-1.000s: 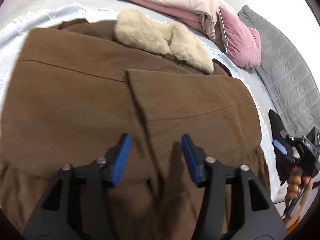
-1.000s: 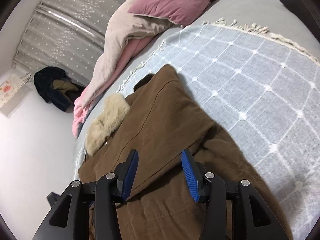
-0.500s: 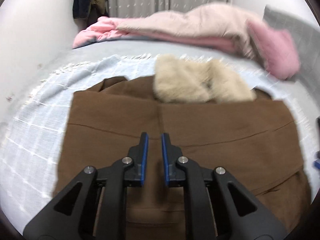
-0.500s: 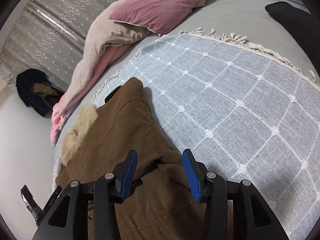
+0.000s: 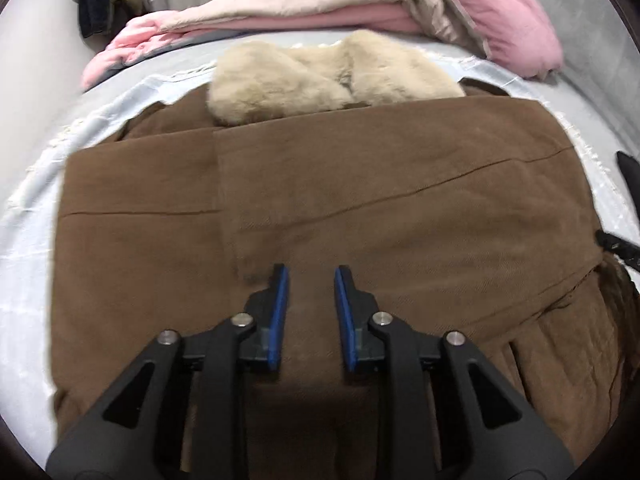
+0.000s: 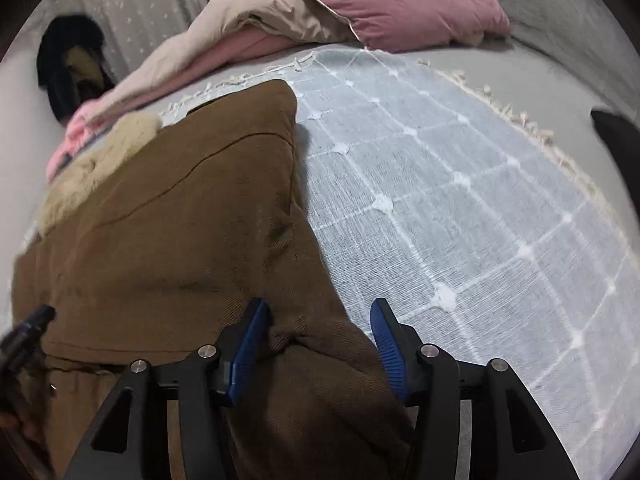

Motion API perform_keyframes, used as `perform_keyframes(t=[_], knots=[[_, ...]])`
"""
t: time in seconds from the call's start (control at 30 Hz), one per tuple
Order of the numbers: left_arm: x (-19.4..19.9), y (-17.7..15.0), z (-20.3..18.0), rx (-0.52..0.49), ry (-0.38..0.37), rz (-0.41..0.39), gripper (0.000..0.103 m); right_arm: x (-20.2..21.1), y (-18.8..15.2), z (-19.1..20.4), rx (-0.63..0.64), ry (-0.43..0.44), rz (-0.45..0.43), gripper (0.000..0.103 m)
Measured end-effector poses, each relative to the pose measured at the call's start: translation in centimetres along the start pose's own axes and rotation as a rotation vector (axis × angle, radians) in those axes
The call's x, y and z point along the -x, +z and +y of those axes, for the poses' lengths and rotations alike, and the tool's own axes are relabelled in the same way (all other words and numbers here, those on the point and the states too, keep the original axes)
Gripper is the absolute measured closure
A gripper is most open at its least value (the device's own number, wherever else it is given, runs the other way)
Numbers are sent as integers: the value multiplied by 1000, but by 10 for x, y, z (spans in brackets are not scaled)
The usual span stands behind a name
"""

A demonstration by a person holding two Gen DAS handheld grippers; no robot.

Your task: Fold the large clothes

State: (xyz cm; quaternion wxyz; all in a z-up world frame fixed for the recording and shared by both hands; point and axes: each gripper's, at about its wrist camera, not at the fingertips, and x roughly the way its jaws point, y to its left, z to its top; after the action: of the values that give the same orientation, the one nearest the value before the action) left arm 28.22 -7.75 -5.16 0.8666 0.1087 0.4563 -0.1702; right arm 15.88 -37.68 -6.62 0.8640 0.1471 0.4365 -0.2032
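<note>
A large brown coat (image 5: 360, 208) with a beige fur collar (image 5: 328, 76) lies on a pale blue checked blanket (image 5: 24, 248), both sleeves folded in over its front. My left gripper (image 5: 310, 280) hovers over the coat's middle, jaws partly open with nothing between them. In the right wrist view the coat (image 6: 180, 232) fills the left half. My right gripper (image 6: 318, 320) is open over the coat's right edge at the waist, where the cloth bunches up between the fingers. The collar (image 6: 92, 168) shows at the far left there.
A pink and beige duvet (image 5: 360, 4) and a pink pillow (image 6: 400, 0) lie at the head of the bed. Dark clothes (image 6: 68, 64) hang by the curtain. A black object (image 6: 616, 132) lies at the right past the blanket's fringe. The blanket (image 6: 460, 220) stretches right of the coat.
My left gripper closed nearly shut half a second ago, then opened partway, and moved to the coat's middle. My right gripper stayed open and swung to the coat's right edge.
</note>
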Motion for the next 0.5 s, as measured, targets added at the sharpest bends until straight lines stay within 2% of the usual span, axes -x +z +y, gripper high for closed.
perform_keyframes(t=[0.07, 0.13, 0.23, 0.3, 0.4, 0.5], knots=[[21, -6, 2, -4, -17, -16, 39, 17, 1, 1, 0, 20, -19, 47], [50, -16, 8, -13, -5, -30, 22, 38, 1, 0, -7, 114, -20, 47], [88, -35, 25, 13, -2, -10, 21, 65, 0, 1, 26, 209, -35, 42], [105, -44, 40, 52, -20, -3, 19, 92, -7, 1, 68, 224, -69, 36], [145, -72, 72, 131, -39, -19, 12, 126, -27, -4, 124, 232, -106, 27], [169, -101, 96, 172, -34, -28, 8, 145, -49, -13, 155, 274, -91, 25]])
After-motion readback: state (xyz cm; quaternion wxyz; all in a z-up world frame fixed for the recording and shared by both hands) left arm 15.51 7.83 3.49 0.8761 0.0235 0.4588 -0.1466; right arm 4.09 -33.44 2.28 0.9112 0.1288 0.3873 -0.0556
